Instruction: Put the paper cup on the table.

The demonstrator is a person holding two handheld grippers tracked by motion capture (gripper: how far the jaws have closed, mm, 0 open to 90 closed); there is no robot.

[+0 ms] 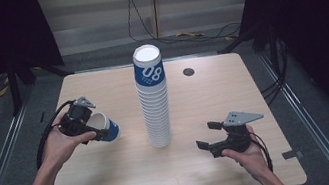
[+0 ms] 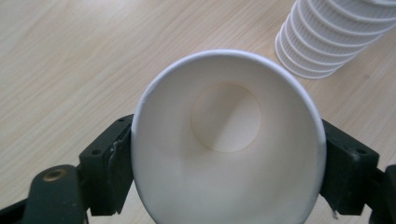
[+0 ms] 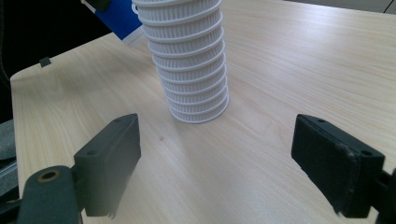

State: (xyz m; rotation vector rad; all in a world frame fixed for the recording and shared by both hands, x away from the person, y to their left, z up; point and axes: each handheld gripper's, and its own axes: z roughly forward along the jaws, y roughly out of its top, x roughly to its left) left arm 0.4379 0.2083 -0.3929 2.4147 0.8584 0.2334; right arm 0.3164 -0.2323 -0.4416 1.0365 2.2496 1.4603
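The left gripper [image 1: 91, 130] clamps a light, easily crushed paper cup [image 2: 228, 149] by its rim sides, while the right gripper [image 3: 229, 163] stands wide open.

The single paper cup [image 1: 106, 128] is blue outside with a white rim and plain white inside; the tall stack of upturned paper cups [image 1: 155, 104] is white with fine ribbed rims, its top cup blue with white numerals; the pale wood-grain table [image 1: 214, 99] carries black-jawed grippers
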